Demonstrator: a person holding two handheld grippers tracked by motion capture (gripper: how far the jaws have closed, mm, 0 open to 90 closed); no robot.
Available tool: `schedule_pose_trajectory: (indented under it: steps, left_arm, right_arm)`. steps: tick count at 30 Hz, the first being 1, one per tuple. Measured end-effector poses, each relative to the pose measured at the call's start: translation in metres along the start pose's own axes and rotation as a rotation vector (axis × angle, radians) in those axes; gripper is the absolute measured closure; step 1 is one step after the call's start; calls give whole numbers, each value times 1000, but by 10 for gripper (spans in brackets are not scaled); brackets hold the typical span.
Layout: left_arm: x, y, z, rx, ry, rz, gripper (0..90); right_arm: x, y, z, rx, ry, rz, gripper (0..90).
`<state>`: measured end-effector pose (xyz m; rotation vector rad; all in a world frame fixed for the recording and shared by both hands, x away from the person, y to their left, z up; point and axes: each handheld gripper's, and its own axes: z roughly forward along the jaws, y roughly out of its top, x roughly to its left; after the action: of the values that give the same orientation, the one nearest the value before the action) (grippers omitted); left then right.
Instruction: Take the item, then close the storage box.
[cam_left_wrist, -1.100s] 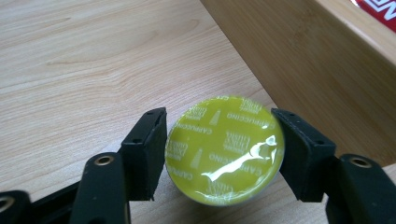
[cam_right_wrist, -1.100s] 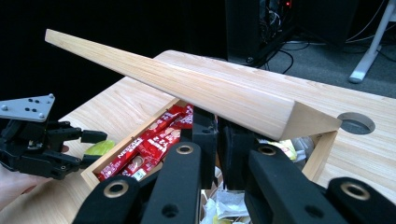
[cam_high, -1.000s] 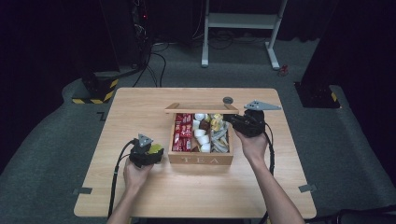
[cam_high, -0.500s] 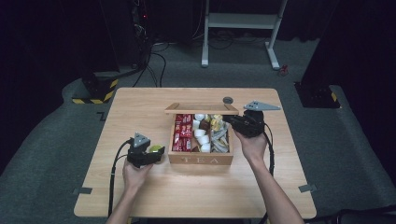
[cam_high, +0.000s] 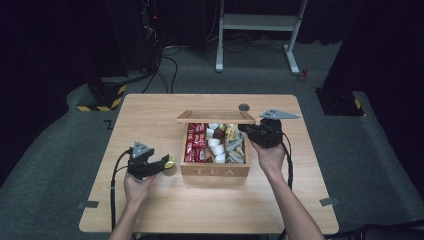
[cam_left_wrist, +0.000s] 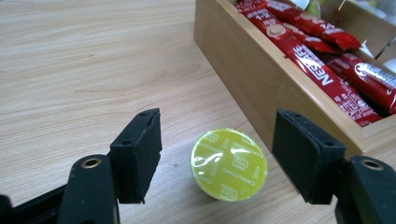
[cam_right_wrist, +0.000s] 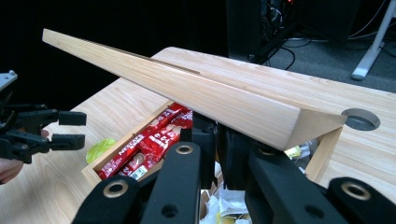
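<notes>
Yellow-green foil marks the capsule (cam_left_wrist: 229, 164) on the table (cam_high: 150, 115) just beside the tea box (cam_high: 215, 170), between the left gripper's (cam_left_wrist: 229, 161) wide-open jaws. The right gripper (cam_right_wrist: 217, 140) is clamped on the lid (cam_right_wrist: 187, 88); holding it steady keeps the box open. The capsule reads "CAPPUCCINO", the red sachets (cam_left_wrist: 322, 51) "NESCAFE", the box front "TEA".

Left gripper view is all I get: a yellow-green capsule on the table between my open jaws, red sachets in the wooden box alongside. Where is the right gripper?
Observer: The right gripper is shut on the edge of the lid, holding it raised over the box.
Operator: What lies beyond the red sachets?
Observer: A column of white cups, then mixed packets at the far side.
Operator: Any marking on the box?
Observer: TEA on its front wall.
</notes>
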<state>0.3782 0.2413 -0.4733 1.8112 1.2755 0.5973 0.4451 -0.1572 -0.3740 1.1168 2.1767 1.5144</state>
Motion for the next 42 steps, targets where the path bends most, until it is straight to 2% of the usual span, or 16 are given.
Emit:
schedule_pose_trajectory:
  steps: [7, 18, 23, 28, 31, 33, 42]
  left_arm:
    - [8, -2, -7, -10, 11, -33, 348]
    - [17, -10, -11, 11, 45, -34, 351]
    - [24, -17, -15, 7, 62, -55, 351]
    - [27, -27, -16, 31, 102, -45, 354]
    - [28, -33, -17, 34, 121, -55, 356]
    - [30, -37, -16, 53, 134, -37, 356]
    - [33, -51, -11, 97, 151, -49, 356]
  right_arm:
    - [0, -1, 0, -4, 4, 4, 857]
    - [1, -2, -5, 3, 2, -3, 855]
    - [2, -2, -8, 11, -6, -21, 856]
    - [2, -5, -8, 4, -7, -21, 855]
    - [3, -7, -9, 6, -8, -24, 855]
    - [3, -7, -9, 12, -9, -30, 855]
    - [5, -12, -12, 17, -14, -40, 853]
